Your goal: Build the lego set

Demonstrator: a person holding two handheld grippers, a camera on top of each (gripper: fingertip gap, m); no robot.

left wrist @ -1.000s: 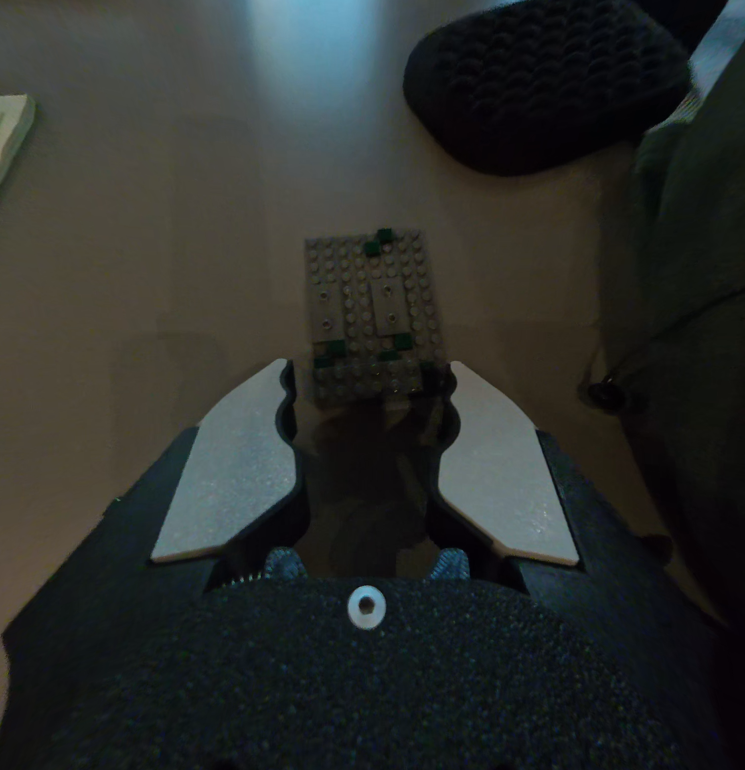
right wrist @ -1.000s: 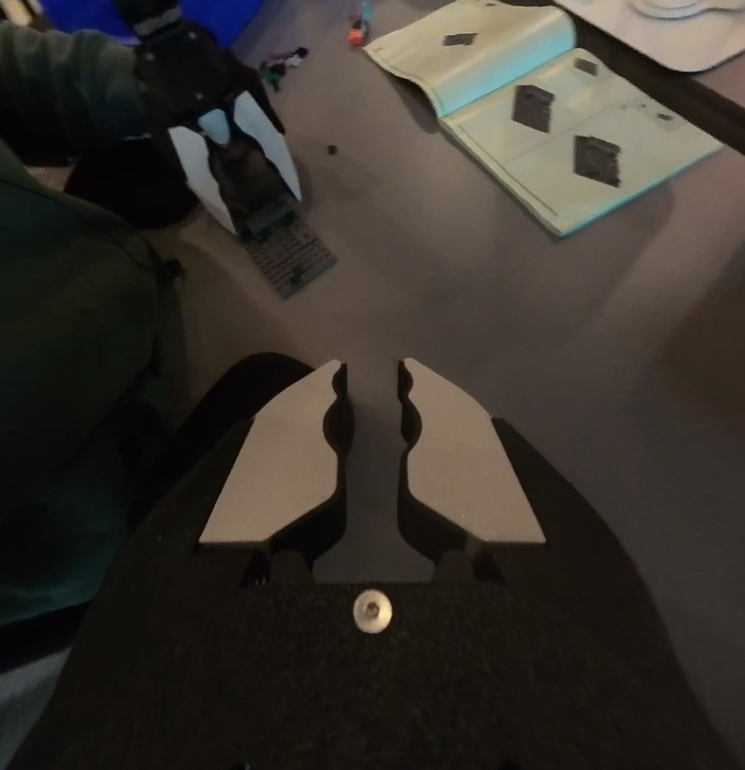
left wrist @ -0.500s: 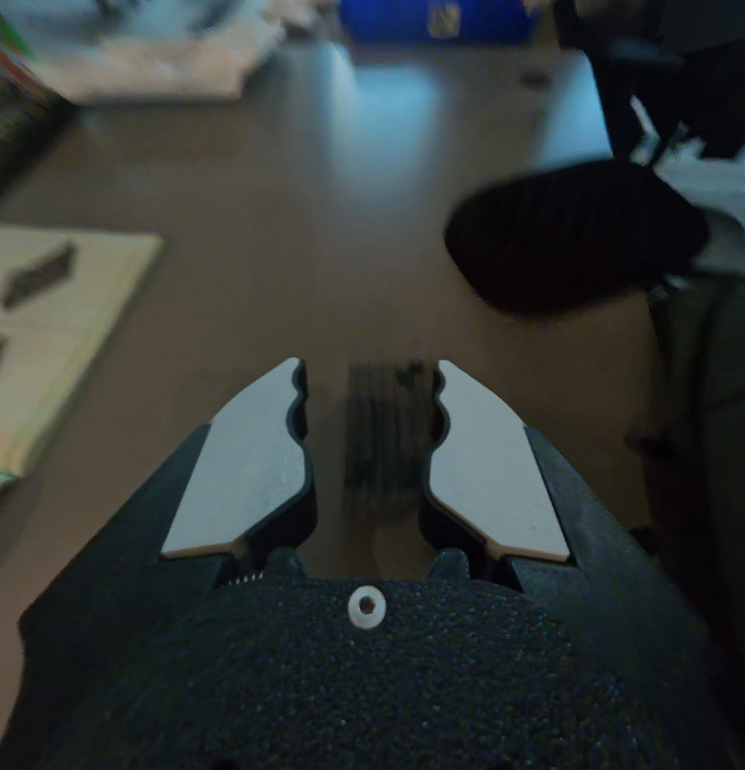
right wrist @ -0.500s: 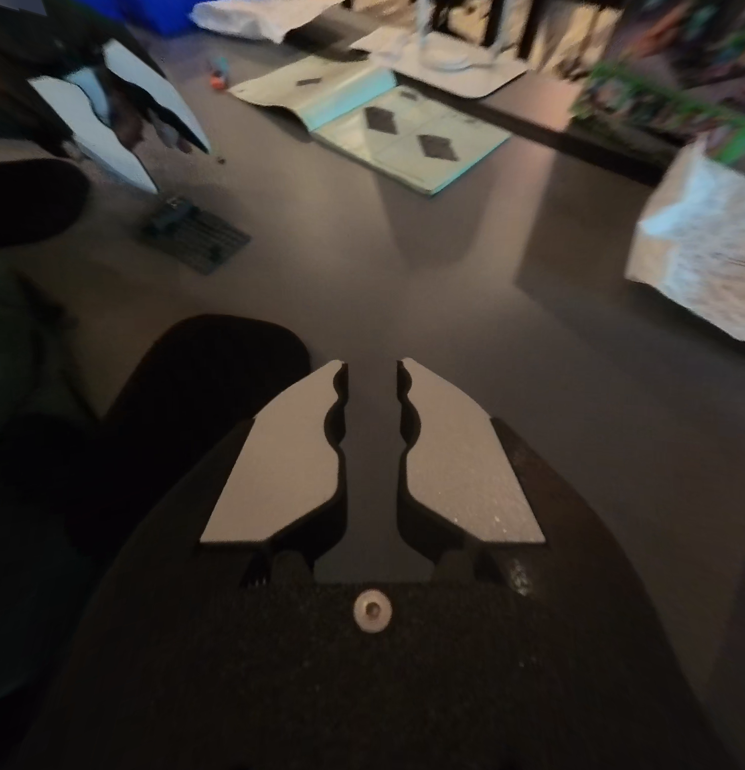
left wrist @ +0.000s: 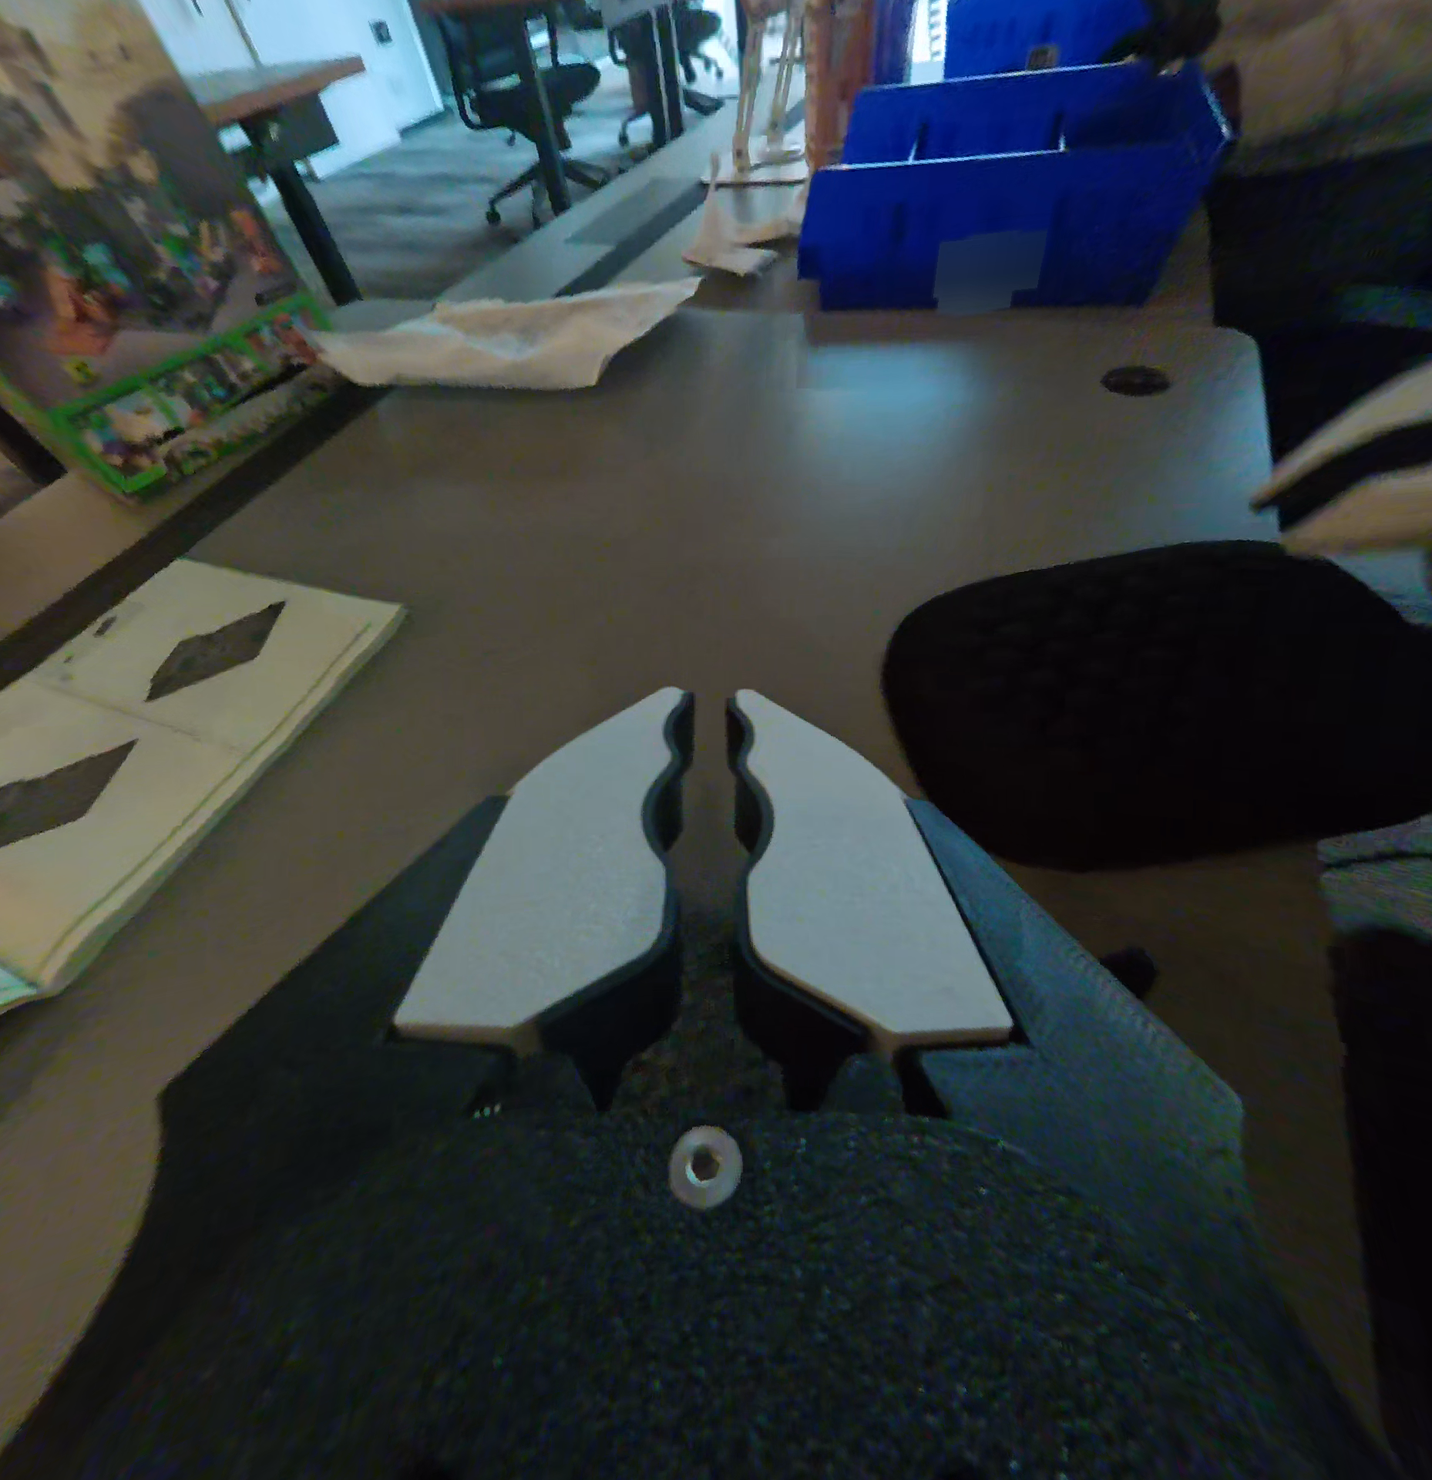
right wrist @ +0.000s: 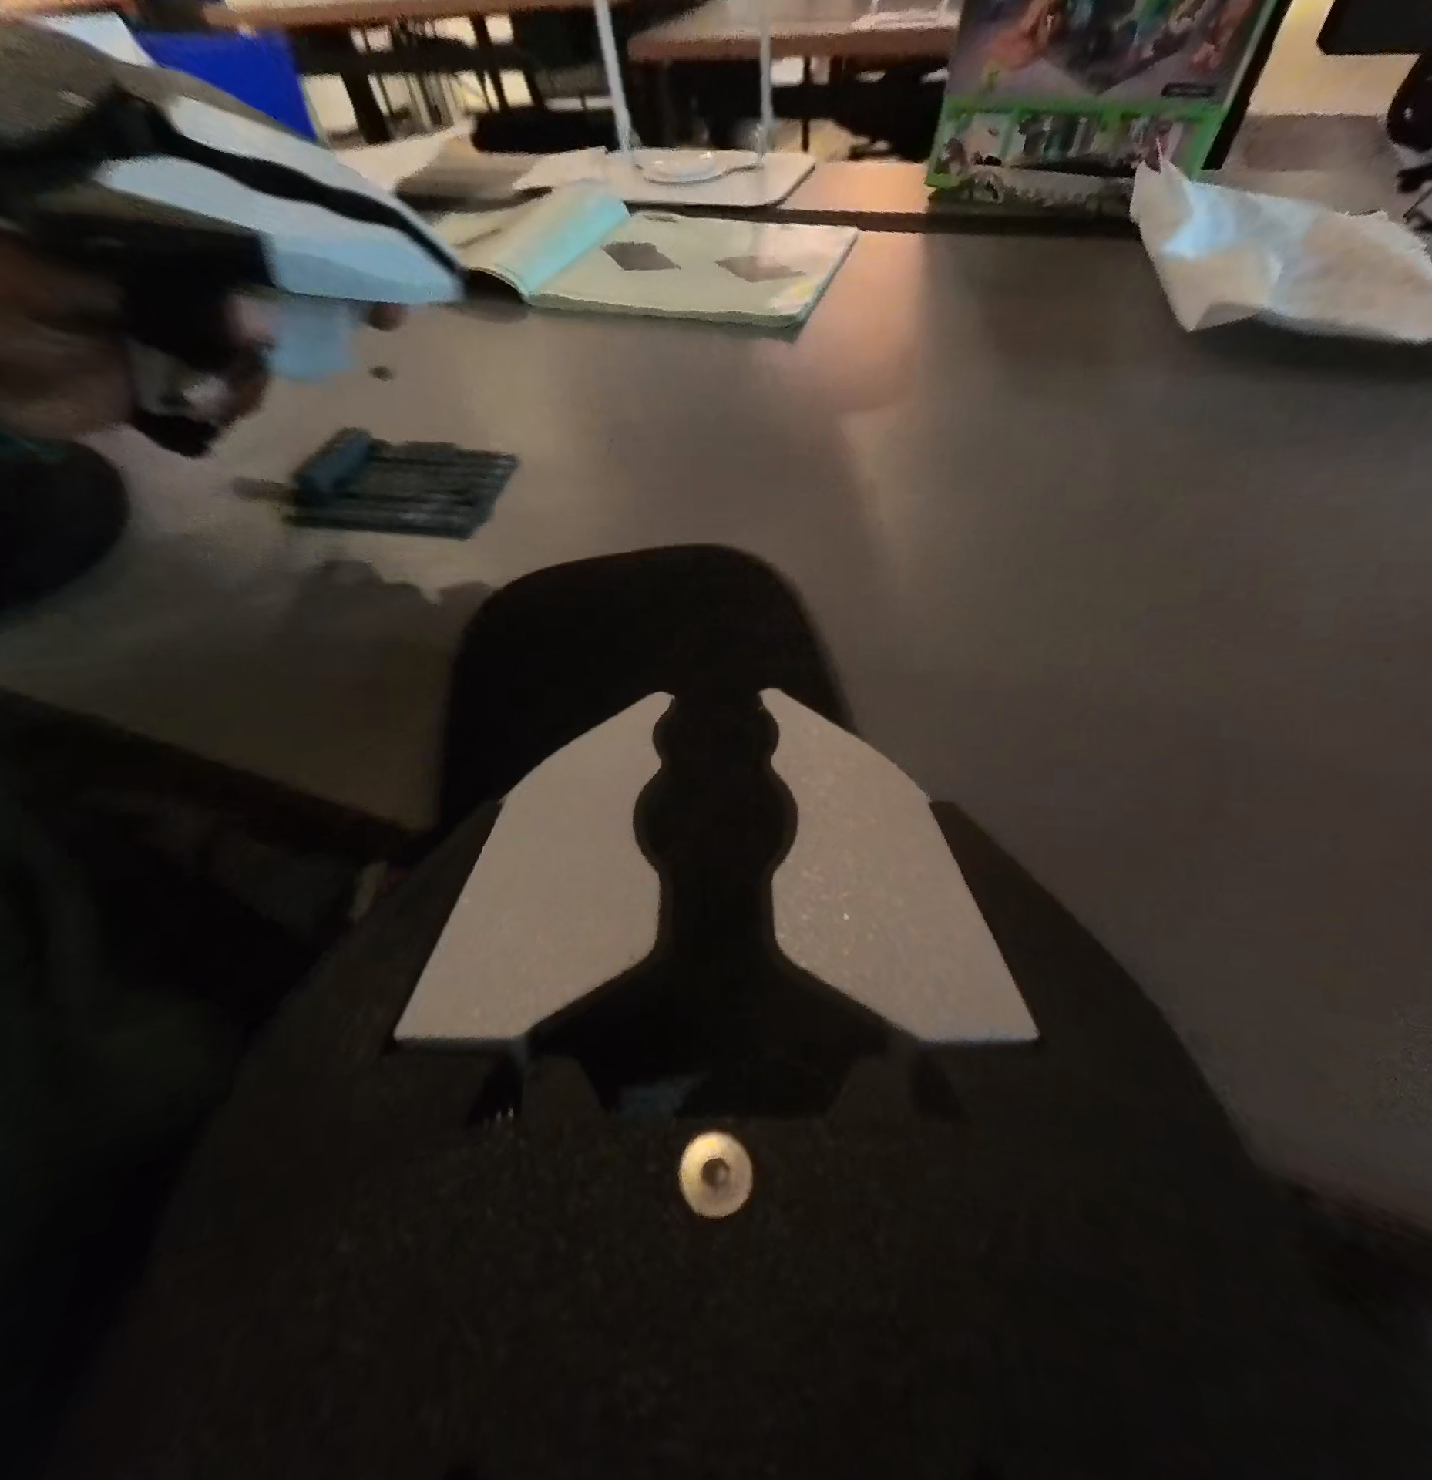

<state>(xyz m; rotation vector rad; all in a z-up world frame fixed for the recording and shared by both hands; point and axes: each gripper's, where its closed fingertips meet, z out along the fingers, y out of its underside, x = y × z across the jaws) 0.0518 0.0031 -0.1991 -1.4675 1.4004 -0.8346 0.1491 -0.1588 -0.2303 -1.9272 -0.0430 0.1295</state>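
Left wrist view first: the left gripper (left wrist: 709,705), black body with pale grey finger plates, hangs above the dark brown table (left wrist: 697,496) with its jaws nearly pressed together, just a thin slit between the tips and nothing in them. The open instruction booklet with pale green pages (left wrist: 136,737) lies left of the gripper on the table, and a round black mesh cushion (left wrist: 1161,697) sits to its right. Beyond the booklet there's the green-edged lego box (left wrist: 136,320), a crumpled white paper sheet (left wrist: 505,336) and a blue divided plastic bin (left wrist: 1009,208). The baseplate doesn't show here.

Right wrist view: the right gripper (right wrist: 717,701) has its jaws a bit apart at the tips, empty, over a black rounded object (right wrist: 641,625) at the table edge. The grey studded lego baseplate (right wrist: 408,487) lies flat on the table, between that gripper and the booklet (right wrist: 681,264), a small raised block on its left end. It's blurred, so details are hard to make out. The left gripper (right wrist: 448,272) floats above and left of the baseplate, not touching it.
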